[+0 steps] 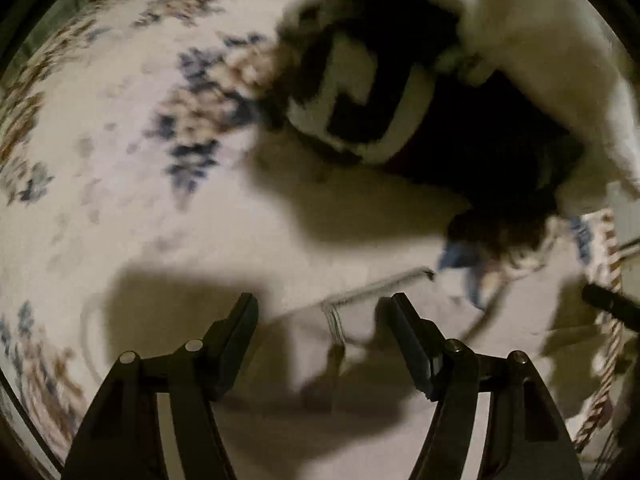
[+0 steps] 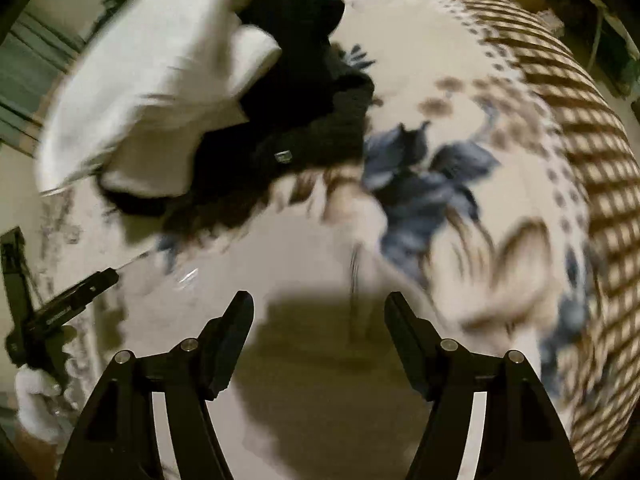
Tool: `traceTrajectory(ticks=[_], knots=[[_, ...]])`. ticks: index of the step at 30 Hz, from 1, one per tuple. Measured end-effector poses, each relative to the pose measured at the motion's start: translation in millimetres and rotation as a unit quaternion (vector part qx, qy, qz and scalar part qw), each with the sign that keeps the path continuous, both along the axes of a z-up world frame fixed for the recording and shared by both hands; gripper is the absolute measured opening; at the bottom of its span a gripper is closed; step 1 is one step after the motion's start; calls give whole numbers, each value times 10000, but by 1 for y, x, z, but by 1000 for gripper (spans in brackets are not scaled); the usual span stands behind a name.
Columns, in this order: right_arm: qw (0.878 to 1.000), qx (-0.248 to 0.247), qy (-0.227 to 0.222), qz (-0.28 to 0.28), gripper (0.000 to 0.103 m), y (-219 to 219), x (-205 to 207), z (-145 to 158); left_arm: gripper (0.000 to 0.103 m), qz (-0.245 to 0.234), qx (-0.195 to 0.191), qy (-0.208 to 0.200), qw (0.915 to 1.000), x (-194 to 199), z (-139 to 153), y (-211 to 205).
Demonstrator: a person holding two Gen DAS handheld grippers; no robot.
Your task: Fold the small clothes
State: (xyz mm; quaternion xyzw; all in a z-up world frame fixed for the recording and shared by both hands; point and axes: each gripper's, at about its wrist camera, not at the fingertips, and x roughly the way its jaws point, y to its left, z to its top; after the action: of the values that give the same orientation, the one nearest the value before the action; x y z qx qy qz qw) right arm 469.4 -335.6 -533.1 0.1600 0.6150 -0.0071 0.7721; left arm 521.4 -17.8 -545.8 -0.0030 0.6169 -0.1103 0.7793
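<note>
Floral bedspread (image 1: 120, 128) fills both blurry views; one pale garment (image 1: 360, 360) lies flat under both tongs, left tongs (image 1: 324, 312) and right tongs (image 2: 319, 310) spread wide, empty. Beyond, one black-and-white clothes heap (image 2: 248, 112).

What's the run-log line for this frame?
left gripper: open, empty | right gripper: open, empty | pale garment: flat under both | clothes pile: untouched | view: motion-blurred

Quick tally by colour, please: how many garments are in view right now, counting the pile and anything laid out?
white garment, piled: 1
black garment, piled: 1
pale garment, laid flat: 1
Total: 3 at least; blur may hide more.
</note>
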Motion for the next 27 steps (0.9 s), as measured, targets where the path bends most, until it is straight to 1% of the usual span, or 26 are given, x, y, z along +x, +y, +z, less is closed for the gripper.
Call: traceTrajectory(ticks=[1,3,4,7,11,14,15,16,17,18,19,20,21,22,23,25,27], knots=[[9999,-60,92,51,70,3,11,-8,66,-17,54,58,10000,2,-7,-1],[9993,-219,295,99,70,2,25,-24,66,-65,50,20,10000,2,-12,-2],[9992,-243,285,125,70,2,29,-25,66,-74,30,-20,10000,2,-11,-1],[9994,-295,59,164,70,-1,38,-20,66,-224,-7,-183,9996,-3,-4,0],[9993,-178,54,332,70,-3,50,-27,66,-496,-110,-103,9987,-3,-3,-3],[9982,-269,116,531,70,-1,56,-32,65,-758,-160,-84,9970,-1,1,-11],[9980,-267,109,569,70,0,59,-32,62,-929,-138,-129,9955,-2,3,-19],[9978,-217,101,621,70,0,59,-31,53,-1089,-96,-155,9939,-2,3,-27],[9976,-185,90,660,70,2,59,-30,18,-1268,-38,-187,9917,-4,3,-32],[9973,-200,85,706,69,3,59,-30,6,-1406,111,-246,9897,-7,1,-38],[9967,-222,82,770,67,6,60,-30,5,-1497,182,-278,9882,-9,0,-42],[9963,-249,77,816,55,9,60,-30,4,-1560,221,-361,9868,-12,1,-44],[9957,-302,85,868,40,10,61,-29,3,-1578,223,-478,9861,-15,4,-44],[9954,-362,70,886,31,15,60,-29,3,-1548,236,-561,9861,-18,6,-43],[9953,-354,20,903,10,16,61,-27,3,-1471,260,-678,9865,-19,9,-39],[9956,-351,-78,868,10,19,59,-24,3,-1268,340,-803,9881,-19,13,-30],[9959,-376,-209,796,9,21,55,-16,3,-945,423,-884,9907,-15,14,-16]])
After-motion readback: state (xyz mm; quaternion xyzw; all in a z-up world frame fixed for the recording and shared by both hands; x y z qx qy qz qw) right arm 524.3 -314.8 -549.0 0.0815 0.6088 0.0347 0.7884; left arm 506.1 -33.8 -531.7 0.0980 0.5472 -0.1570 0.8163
